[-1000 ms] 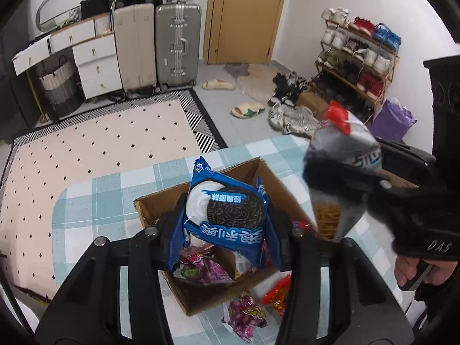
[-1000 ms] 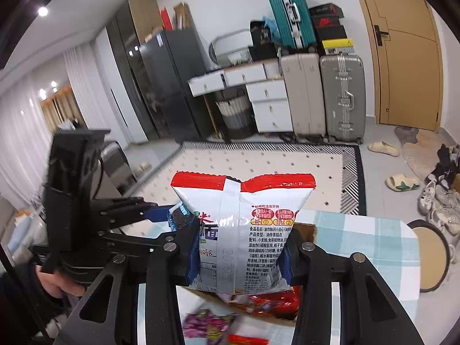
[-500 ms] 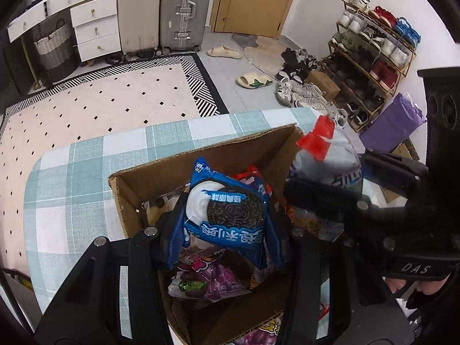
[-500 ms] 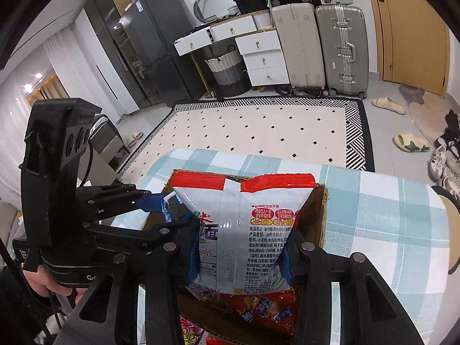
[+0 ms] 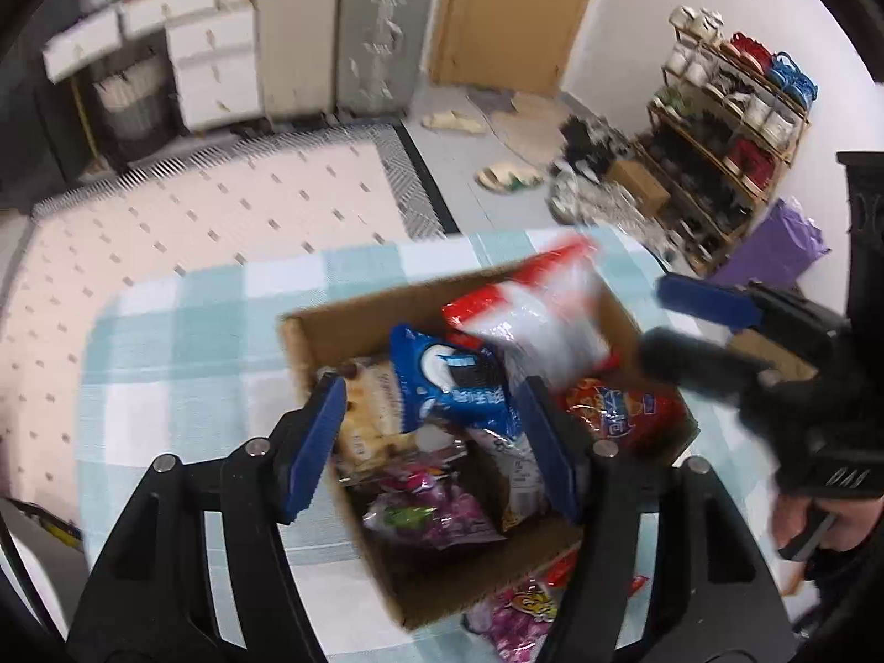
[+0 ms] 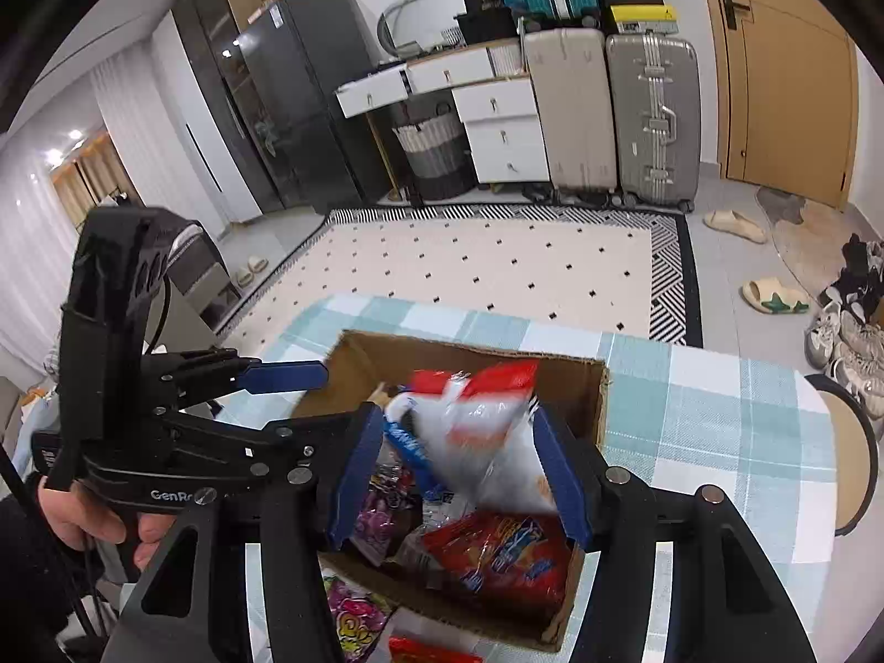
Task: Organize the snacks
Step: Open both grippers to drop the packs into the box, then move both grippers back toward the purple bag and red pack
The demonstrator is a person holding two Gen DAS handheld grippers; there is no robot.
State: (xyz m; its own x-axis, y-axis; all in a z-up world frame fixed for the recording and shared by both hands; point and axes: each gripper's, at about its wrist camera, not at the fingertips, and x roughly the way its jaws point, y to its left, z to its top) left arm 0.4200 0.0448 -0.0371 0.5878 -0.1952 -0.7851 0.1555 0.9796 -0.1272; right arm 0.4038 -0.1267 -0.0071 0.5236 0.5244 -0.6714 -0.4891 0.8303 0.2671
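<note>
Left tool (image 5: 431,442): jaws have just been opening and stand apart above the cardboard box (image 5: 309,342); the blue cookie packet (image 5: 450,381) lies between them, free of the left pad, and whether it still touches the right pad cannot be told.
Right tool (image 6: 458,469): jaws have just been opening and stand apart; the white and red snack bag (image 6: 486,431) sits between them, blurred, so contact with the pads cannot be made out.
Box: open-topped, on the bench (image 5: 182,342) with its teal checked cloth; it holds both snacks, a purple packet (image 5: 425,514), a red packet (image 5: 613,403) and a pale packet (image 5: 364,420) half hidden behind the left pad.
Outside the box: a pink packet (image 6: 353,616) on the cloth, cut off by the right tool's frame.
Person: one hand (image 6: 83,514) grips the left tool's handle; the other (image 5: 812,519) is mostly hidden.
</note>
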